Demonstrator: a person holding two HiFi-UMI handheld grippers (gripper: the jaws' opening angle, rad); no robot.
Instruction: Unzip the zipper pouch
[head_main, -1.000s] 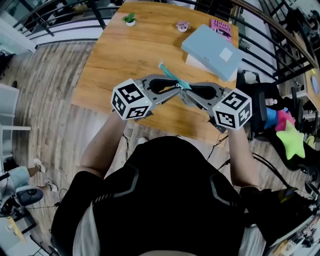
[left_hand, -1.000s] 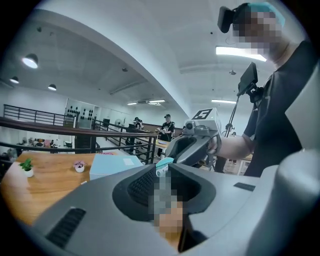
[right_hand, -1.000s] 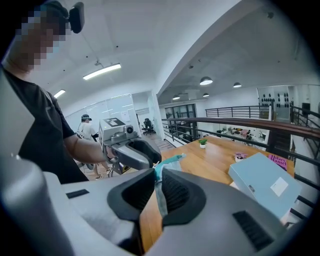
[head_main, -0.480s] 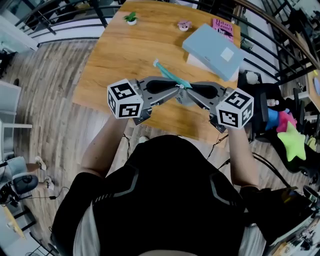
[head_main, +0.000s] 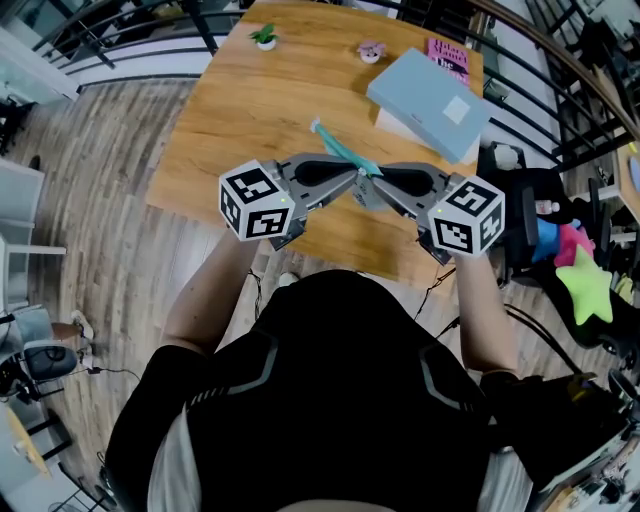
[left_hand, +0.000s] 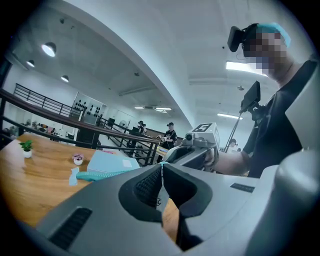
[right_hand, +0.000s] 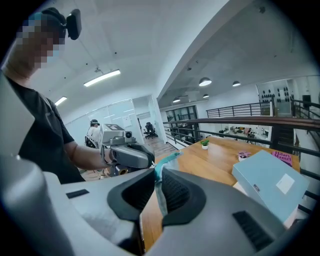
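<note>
Left tool (head_main: 354, 180) just closed onto teal pouch (head_main: 335, 147) (contents unseen); right tool (head_main: 365, 189) clamping its edge, above table (head_main: 230, 110)

Bare tabletop (head_main: 230, 110) lies open left of the pouch (head_main: 335, 145); a blue box (head_main: 425, 100) crowds the right corner.
</note>
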